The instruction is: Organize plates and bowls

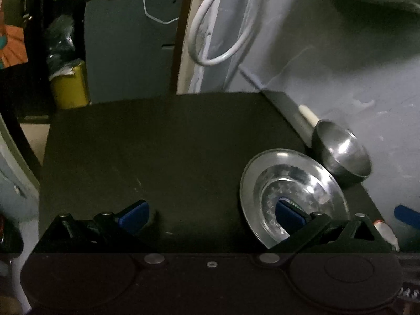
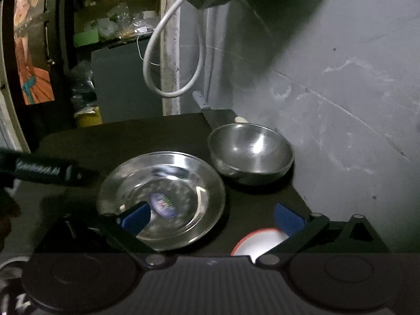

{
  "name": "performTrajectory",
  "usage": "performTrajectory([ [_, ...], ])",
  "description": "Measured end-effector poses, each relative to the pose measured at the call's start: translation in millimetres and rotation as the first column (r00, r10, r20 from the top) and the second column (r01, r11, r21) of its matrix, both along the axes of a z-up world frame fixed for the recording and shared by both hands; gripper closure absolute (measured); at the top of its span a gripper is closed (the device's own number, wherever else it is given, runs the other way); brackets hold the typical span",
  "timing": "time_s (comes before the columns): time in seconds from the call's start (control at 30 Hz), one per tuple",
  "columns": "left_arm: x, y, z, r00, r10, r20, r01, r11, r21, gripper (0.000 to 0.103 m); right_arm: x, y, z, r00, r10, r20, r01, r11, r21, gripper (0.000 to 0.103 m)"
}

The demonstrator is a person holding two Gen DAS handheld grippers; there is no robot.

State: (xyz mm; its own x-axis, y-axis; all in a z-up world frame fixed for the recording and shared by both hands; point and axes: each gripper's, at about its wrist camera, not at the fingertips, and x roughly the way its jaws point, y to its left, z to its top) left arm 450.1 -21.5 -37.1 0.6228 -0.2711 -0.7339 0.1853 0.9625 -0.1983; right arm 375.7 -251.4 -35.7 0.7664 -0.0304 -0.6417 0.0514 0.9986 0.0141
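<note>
A steel plate (image 1: pixel 291 181) lies on the dark table (image 1: pixel 157 144) at its right side; it also shows in the right wrist view (image 2: pixel 178 178). A steel bowl (image 1: pixel 344 155) stands just behind it by the wall, also seen in the right wrist view (image 2: pixel 252 152). My left gripper (image 1: pixel 212 214) is open and empty, low over the table, its right finger over the plate's near part. My right gripper (image 2: pixel 214 218) is open and empty, its left finger over the plate's near rim. A blue fingertip of the right gripper (image 1: pixel 408 215) shows at the left view's right edge.
A grey wall (image 2: pixel 341 92) runs along the table's right edge. A white cable loop (image 2: pixel 173 60) hangs behind the table. A red-rimmed white round object (image 2: pixel 258 241) sits under my right gripper. A yellow container (image 1: pixel 69 86) stands on the floor at left. A cream handle (image 1: pixel 309 116) lies behind the bowl.
</note>
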Motion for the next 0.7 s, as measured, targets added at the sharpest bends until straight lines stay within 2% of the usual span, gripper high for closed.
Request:
performTrajectory([
  [0.17,3.2,-11.6,-11.8,1.000,0.015,-0.019,-0.014,0.999,0.040,0.004,18.8,-4.6,-11.4,1.000,0.020,-0.021,-0.020,1.000,-0.004,0.009],
  [0.37,4.3,-14.1,-15.6,0.999,0.003,-0.047,-0.003,1.000,0.004,0.022,27.8,-2.2,-18.6,0.999,0.022,-0.039,-0.024,0.999,-0.038,0.024],
  [0.5,2.5,-18.2,-17.1,0.999,-0.016,-0.052,0.015,1.000,-0.012,0.037,31.7,-2.0,-22.5,0.998,0.031,-0.058,-0.033,0.999,-0.026,0.036],
  [0.6,3.0,-22.4,-19.0,0.998,-0.028,-0.058,0.027,0.999,-0.017,0.049,33.5,-1.5,-24.9,0.997,0.034,-0.069,-0.035,0.999,-0.014,0.041],
  [0.7,3.7,-24.3,-19.2,0.998,-0.035,-0.057,0.034,0.999,-0.020,0.055,36.5,-2.0,-26.8,0.997,0.031,-0.075,-0.031,1.000,0.001,0.050],
])
